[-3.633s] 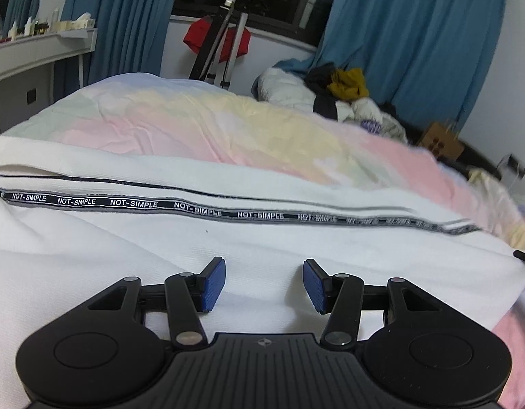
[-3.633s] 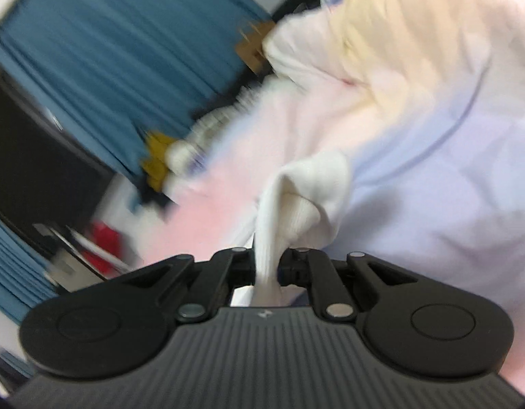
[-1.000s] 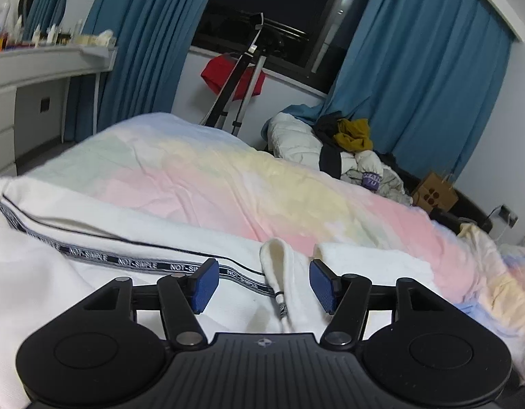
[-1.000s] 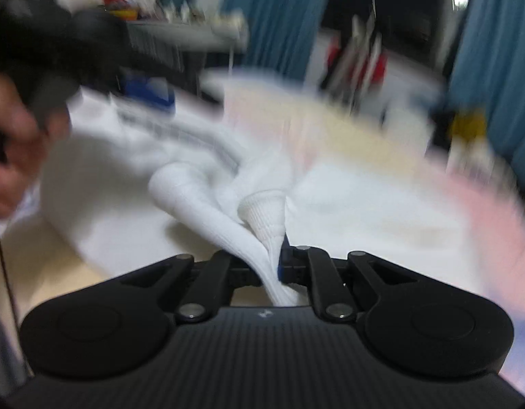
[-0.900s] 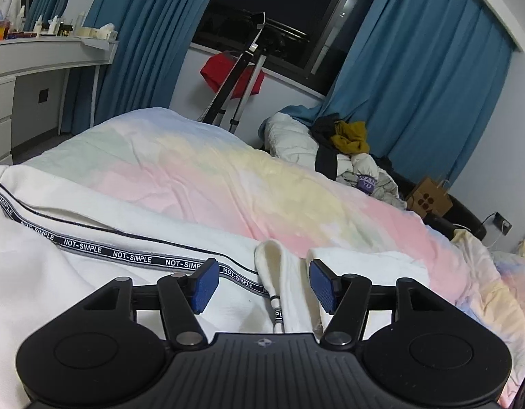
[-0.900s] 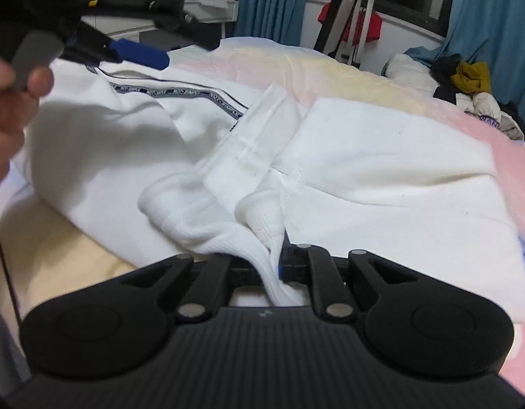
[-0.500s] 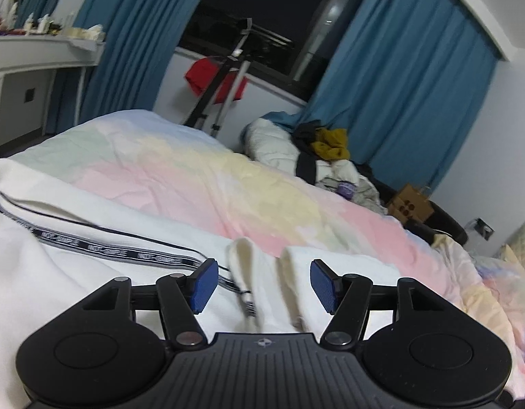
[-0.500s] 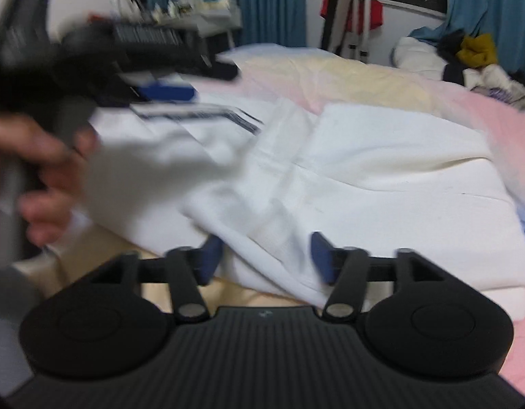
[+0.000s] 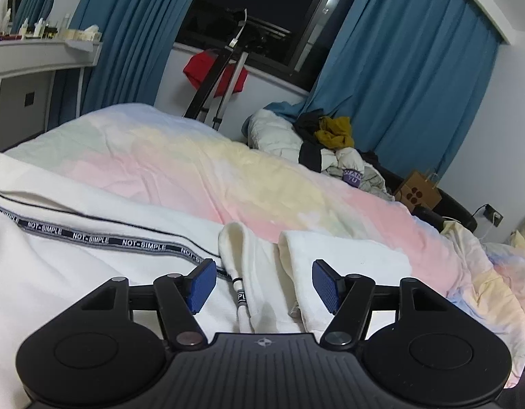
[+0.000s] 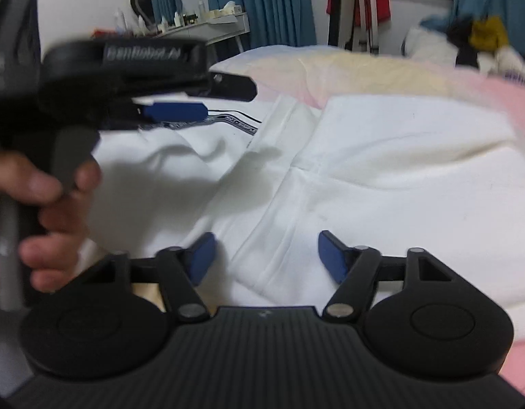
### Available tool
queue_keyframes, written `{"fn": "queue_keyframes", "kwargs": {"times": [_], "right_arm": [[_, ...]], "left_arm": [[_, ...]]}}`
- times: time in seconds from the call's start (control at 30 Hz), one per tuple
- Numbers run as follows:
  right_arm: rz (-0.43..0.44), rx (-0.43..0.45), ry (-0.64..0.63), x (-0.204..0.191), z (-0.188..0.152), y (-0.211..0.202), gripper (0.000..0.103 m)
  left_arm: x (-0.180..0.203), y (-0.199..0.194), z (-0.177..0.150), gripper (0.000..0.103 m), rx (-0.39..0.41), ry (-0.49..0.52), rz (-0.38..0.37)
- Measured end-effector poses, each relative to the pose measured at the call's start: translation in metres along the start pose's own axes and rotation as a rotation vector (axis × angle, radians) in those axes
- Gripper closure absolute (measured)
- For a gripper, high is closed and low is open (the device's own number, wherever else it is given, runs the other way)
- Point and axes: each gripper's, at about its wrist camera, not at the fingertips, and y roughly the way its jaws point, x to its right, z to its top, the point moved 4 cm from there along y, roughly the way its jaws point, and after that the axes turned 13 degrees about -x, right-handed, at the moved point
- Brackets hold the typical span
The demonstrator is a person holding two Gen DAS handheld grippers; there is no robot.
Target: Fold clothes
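- Trousers (image 9: 92, 272), white, lie spread on the bed (image 9: 194, 170) right under my left gripper (image 9: 260, 284); that's my left wrist view.
- A black band (image 9: 102, 240) printed NOT-SIMPLE runs along them from the left edge toward the middle.
- My left jaws stand apart and released. A drawcord (image 9: 240, 298) with a banded tip and a fold of waistband (image 9: 248, 255) lie between the blue pads (image 9: 202, 284), but neither pad presses on them.
- Beyond the trousers I see the pastel bedcover, then a clothes pile (image 9: 330, 143) by the blue curtains (image 9: 398, 85), a red cloth (image 9: 214, 71) on a stand below the dark window, and a paper bag (image 9: 417, 194) at the far right.
- A white shelf (image 9: 41, 54) with bottles sits at the upper left.
- Right wrist view, a little blurred: the same trousers (image 10: 381, 170) fill the middle, with one part doubled over the other on the right.
- My right gripper (image 10: 264, 257) has let go. Its jaws have just been closing in somewhat, yet they stand apart, with a ridge of cloth between the pads (image 10: 202, 255) and no grip on it.
- At the left my left hand (image 10: 47, 211) clasps the handle of the left gripper (image 10: 173, 110), whose blue pad hangs over the band end of the trousers.
- Whether that pad touches the cloth, I cannot tell.
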Motion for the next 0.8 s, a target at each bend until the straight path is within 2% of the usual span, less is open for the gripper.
{"fn": "queue_keyframes", "kwargs": {"times": [0.03,0.07,0.1,0.17,0.3,0.43,0.47,0.63,0.8], "right_arm": [[-0.029,-0.001,-0.015,-0.001,0.001,0.0,0.064],[-0.032,-0.007,-0.018,-0.001,0.001,0.0,0.08],[-0.021,-0.007,-0.004,0.0,0.002,-0.003,0.086],[-0.027,0.016,0.018,0.002,0.003,-0.014,0.091],[-0.018,0.1,0.09,0.012,0.008,-0.041,0.092],[0.008,0.156,0.128,0.023,0.012,-0.063,0.092],[0.014,0.164,0.131,0.025,0.012,-0.066,0.092],[0.071,0.188,0.144,0.028,0.011,-0.079,0.092],[0.083,0.208,0.089,0.022,0.011,-0.085,0.092]], "left_arm": [[0.0,-0.002,0.0,0.038,0.009,-0.005,-0.011],[0.0,-0.005,0.0,0.038,0.017,-0.011,-0.032],[0.0,-0.006,0.001,0.038,0.019,-0.017,-0.056],[0.003,-0.009,0.002,0.036,0.017,-0.017,-0.108],[0.01,-0.011,0.0,0.023,-0.019,-0.047,-0.271],[0.023,-0.002,0.001,0.021,-0.138,-0.145,-0.438],[0.026,0.002,0.002,0.02,-0.164,-0.163,-0.46],[0.037,0.035,0.01,0.019,-0.276,-0.209,-0.474],[0.033,0.093,0.025,0.021,-0.343,-0.279,-0.5]]}}
